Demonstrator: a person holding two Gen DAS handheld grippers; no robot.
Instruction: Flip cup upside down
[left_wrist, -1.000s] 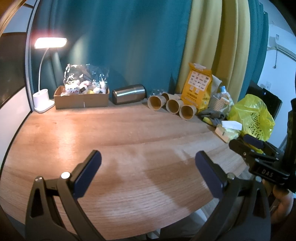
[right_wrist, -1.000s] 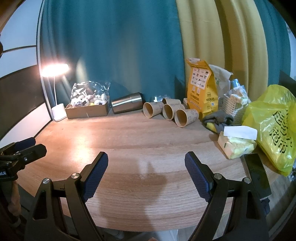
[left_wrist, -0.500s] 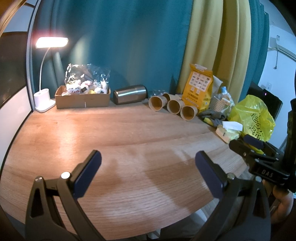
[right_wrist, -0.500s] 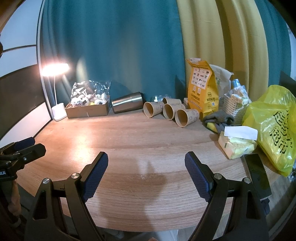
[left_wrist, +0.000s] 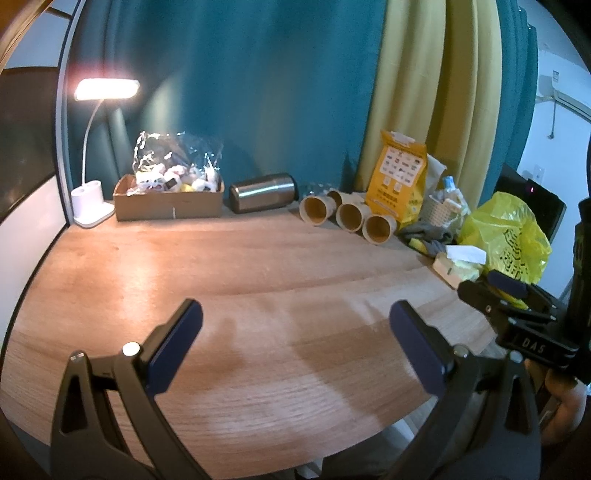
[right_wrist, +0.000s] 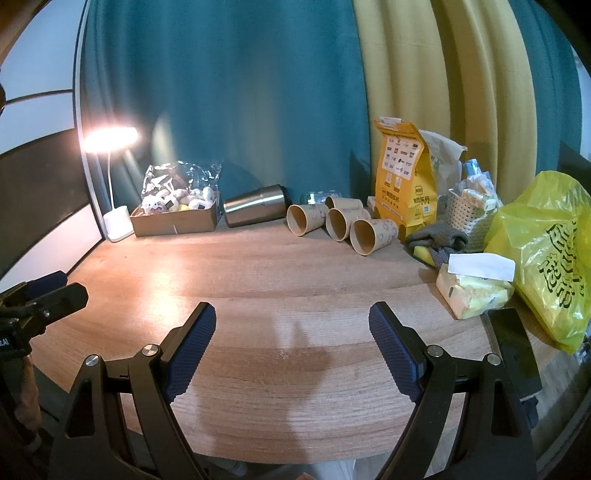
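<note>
Several brown paper cups (left_wrist: 349, 217) (right_wrist: 343, 223) lie on their sides at the back of the wooden table (left_wrist: 258, 280), mouths towards me. A steel tumbler (left_wrist: 263, 192) (right_wrist: 255, 210) lies on its side left of them. My left gripper (left_wrist: 295, 339) is open and empty above the table's near edge. My right gripper (right_wrist: 291, 343) is open and empty, also near the front edge. Each gripper shows at the side of the other's view, the right one (left_wrist: 517, 317) and the left one (right_wrist: 33, 306). Both are far from the cups.
A cardboard box of small toys (left_wrist: 168, 195) and a lit white lamp (left_wrist: 92, 206) stand at the back left. An orange bag (right_wrist: 404, 181), a basket (right_wrist: 465, 218), grey gloves (right_wrist: 436, 236), a tissue pack (right_wrist: 476, 288), a yellow plastic bag (right_wrist: 546, 254) and a black phone (right_wrist: 513, 350) crowd the right side.
The left wrist view has shifted slightly, so the scene sits a little lower and to the right. Both grippers stay open; nothing on the table has moved.
</note>
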